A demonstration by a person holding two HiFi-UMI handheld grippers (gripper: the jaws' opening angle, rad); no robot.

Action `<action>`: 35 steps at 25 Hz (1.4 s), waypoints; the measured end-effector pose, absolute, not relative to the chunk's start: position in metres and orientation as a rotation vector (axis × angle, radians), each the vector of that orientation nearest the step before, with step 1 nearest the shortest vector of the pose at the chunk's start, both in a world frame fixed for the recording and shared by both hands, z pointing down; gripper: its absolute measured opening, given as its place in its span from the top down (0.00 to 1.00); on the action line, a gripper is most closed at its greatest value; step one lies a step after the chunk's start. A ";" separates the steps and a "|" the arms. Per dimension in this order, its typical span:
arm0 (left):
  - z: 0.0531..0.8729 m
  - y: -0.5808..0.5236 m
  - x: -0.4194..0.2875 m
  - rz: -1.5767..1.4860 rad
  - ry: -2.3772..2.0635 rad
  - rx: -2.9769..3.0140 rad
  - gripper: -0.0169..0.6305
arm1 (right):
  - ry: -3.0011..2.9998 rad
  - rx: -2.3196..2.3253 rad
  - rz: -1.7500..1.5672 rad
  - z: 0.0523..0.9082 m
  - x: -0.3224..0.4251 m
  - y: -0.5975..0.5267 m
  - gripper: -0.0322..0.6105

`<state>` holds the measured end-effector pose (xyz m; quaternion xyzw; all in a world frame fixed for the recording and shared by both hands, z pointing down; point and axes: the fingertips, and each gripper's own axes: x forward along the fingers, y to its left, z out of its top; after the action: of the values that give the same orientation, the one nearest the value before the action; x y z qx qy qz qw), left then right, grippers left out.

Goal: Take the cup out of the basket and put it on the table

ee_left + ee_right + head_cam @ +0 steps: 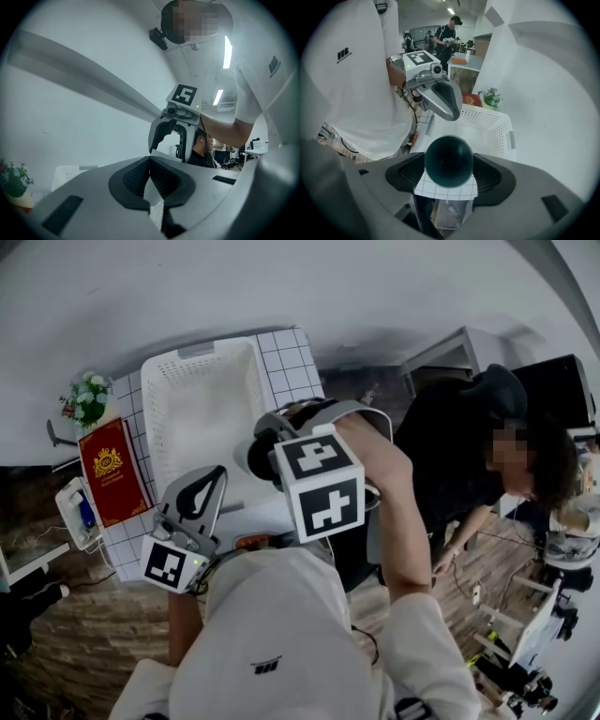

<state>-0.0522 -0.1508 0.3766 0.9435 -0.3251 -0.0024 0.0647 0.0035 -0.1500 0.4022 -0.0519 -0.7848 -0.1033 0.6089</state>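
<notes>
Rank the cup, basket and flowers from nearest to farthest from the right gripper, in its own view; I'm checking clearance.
1. The cup, centre, gripped between the jaws of the right gripper.
2. The basket, just beyond, upper right.
3. The flowers, past the basket's far end, by the wall.

Our right gripper [449,174] clamps a dark cup [449,159], seen end-on, with both pads pressed on its sides. Beneath it we see the white, grid-patterned table [440,190]. Behind stands the white perforated basket [490,124], with a red book [471,99] and a small potted plant [491,98] just beyond it. Our left gripper [449,110] hangs beside our white shirt [351,84].
</notes>
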 end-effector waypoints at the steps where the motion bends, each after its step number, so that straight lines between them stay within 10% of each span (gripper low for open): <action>1: 0.376 -0.150 -0.050 -0.006 -0.971 2.853 0.96 | -1.813 -0.107 -0.243 0.398 0.006 -0.149 0.43; 35: 0.384 -0.114 0.052 0.114 -0.488 3.016 0.96 | -1.796 0.191 0.174 0.475 0.126 -0.100 0.43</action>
<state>0.0520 -0.1143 0.3835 0.9856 -0.1595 0.0374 0.0420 0.1256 -0.1000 0.4753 0.0831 -0.7798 0.0757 0.6159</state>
